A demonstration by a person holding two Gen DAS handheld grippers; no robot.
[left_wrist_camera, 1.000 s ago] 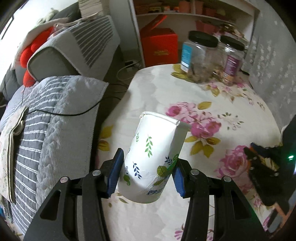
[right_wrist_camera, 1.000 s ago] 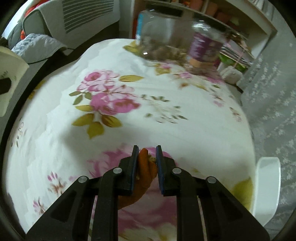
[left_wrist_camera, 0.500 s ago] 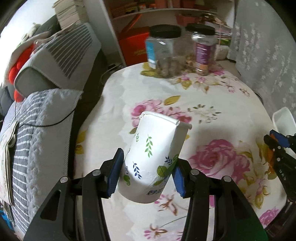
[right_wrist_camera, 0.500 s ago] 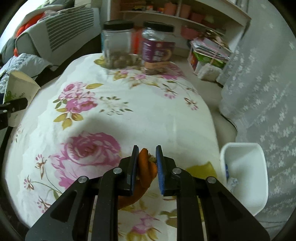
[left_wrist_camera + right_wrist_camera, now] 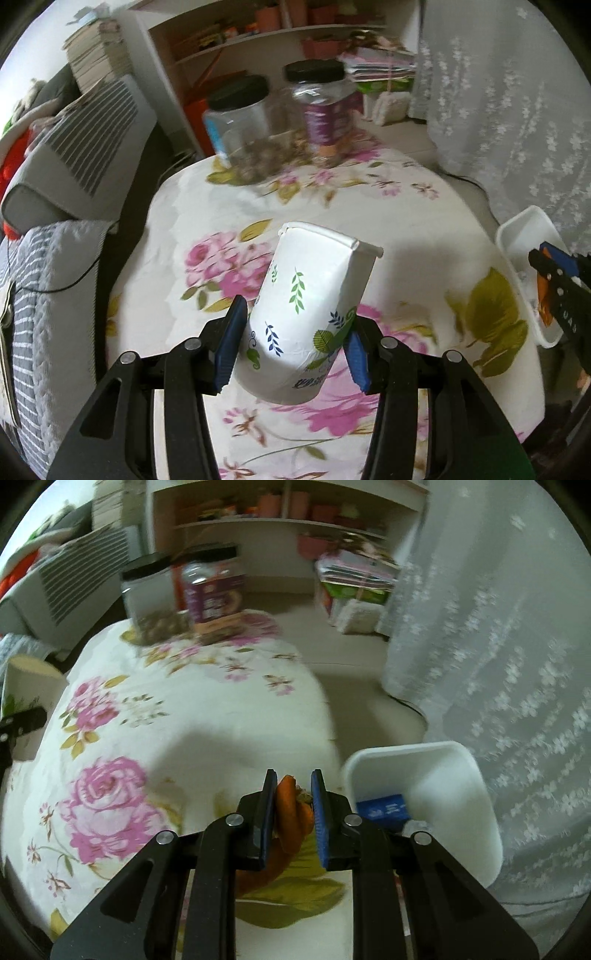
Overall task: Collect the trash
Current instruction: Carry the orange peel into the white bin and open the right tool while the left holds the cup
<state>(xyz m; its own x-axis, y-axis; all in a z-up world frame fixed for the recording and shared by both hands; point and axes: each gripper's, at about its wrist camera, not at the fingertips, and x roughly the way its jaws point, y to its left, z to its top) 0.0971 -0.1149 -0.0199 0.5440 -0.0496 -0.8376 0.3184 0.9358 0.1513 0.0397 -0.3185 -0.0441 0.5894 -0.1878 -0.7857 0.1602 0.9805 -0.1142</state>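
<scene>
Both claws have swung toward the white bin (image 5: 436, 775), gripping cup (image 5: 310, 314) and orange scrap (image 5: 290, 812) above floral tablecloth (image 5: 221, 709).

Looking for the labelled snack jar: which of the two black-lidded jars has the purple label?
The right-hand jar; the left jar carries a blue label instead.
</scene>
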